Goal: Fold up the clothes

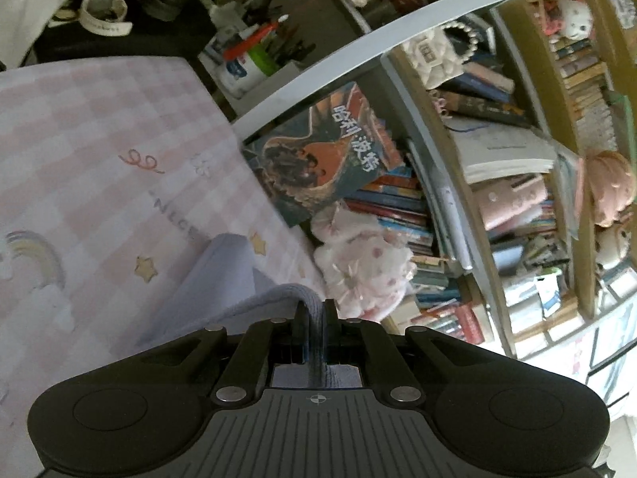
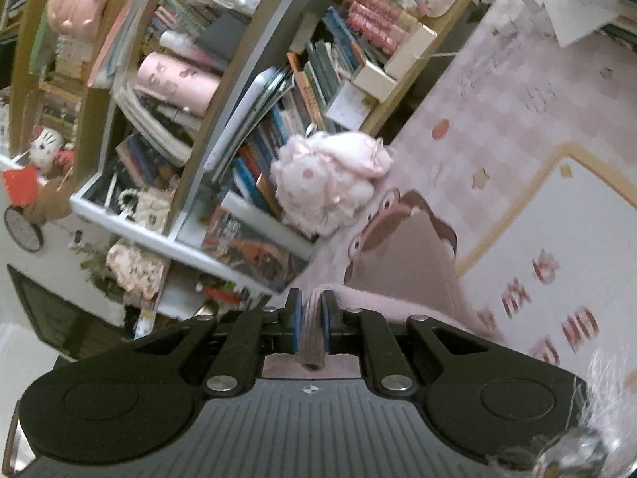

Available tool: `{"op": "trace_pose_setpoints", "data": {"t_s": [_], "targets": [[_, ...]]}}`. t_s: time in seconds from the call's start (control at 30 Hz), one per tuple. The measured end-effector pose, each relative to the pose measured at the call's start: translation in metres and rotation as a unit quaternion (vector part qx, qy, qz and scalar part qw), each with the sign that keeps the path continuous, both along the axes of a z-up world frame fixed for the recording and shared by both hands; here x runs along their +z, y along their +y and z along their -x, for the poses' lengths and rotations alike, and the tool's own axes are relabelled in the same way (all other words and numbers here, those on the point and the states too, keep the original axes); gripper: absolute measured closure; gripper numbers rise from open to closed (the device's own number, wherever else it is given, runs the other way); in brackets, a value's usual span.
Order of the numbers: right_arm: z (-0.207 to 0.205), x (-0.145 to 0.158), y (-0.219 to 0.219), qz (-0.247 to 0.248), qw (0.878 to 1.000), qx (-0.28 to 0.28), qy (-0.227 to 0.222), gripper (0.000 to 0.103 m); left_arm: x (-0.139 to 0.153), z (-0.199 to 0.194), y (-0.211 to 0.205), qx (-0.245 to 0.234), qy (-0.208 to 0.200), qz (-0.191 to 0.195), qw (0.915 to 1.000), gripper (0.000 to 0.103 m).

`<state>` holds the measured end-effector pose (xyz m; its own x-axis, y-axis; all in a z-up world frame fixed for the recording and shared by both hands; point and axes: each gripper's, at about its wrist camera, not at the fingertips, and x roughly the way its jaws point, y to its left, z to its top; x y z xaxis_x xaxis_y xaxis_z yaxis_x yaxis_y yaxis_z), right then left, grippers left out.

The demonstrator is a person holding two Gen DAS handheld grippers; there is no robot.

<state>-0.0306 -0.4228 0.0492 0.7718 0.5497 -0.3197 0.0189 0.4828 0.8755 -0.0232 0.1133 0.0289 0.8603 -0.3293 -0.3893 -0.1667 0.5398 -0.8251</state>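
Note:
A pale lilac-pink garment (image 1: pixel 235 279) lies over the checked bedsheet (image 1: pixel 99 151). In the left wrist view its ribbed edge rises into my left gripper (image 1: pixel 315 310), which is shut on the cloth. In the right wrist view the same garment (image 2: pixel 406 279) looks pink, and a brown cartoon print shows near its top. A thick fold of its hem is pinched between the blue pads of my right gripper (image 2: pixel 311 302), which is shut on it. Both views are tilted.
A crowded bookshelf (image 2: pixel 223 127) stands along the bed's edge, with a pink plush toy (image 2: pixel 330 175) leaning against it. The same plush toy (image 1: pixel 366 271) and a large illustrated book (image 1: pixel 326 151) show in the left view. Pens and cups (image 1: pixel 254 51) crowd a dark desk beyond.

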Motion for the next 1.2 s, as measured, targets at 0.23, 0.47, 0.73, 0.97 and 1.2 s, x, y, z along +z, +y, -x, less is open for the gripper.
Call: {"op": "trace_pose_setpoints", "data": {"t_s": [0.23, 0.47, 0.73, 0.97, 1.2], "targets": [[-0.045, -0.018, -0.001, 0.015, 0.999, -0.041, 0.023, 0.099, -0.020, -0.041, 0.001, -0.018, 0.039, -0.026, 0.9987, 0.099], [-0.066, -0.031, 0.006, 0.089, 0.993, -0.042, 0.057, 0.096, -0.033, -0.073, 0.004, -0.018, 0.094, -0.103, 0.9901, 0.052], [-0.089, -0.034, 0.047, 0.283, 0.957, 0.014, 0.057, 0.062, -0.027, -0.076, -0.005, -0.076, 0.057, -0.255, 0.9622, 0.048], [-0.124, -0.055, 0.098, 0.438, 0.895, 0.089, 0.023, 0.062, -0.027, -0.100, -0.051, -0.156, 0.035, -0.391, 0.9061, 0.048], [-0.140, -0.058, 0.100, 0.430, 0.897, 0.101, 0.030, 0.097, -0.029, -0.113, -0.054, -0.173, 0.039, -0.391, 0.9033, 0.093]]}}
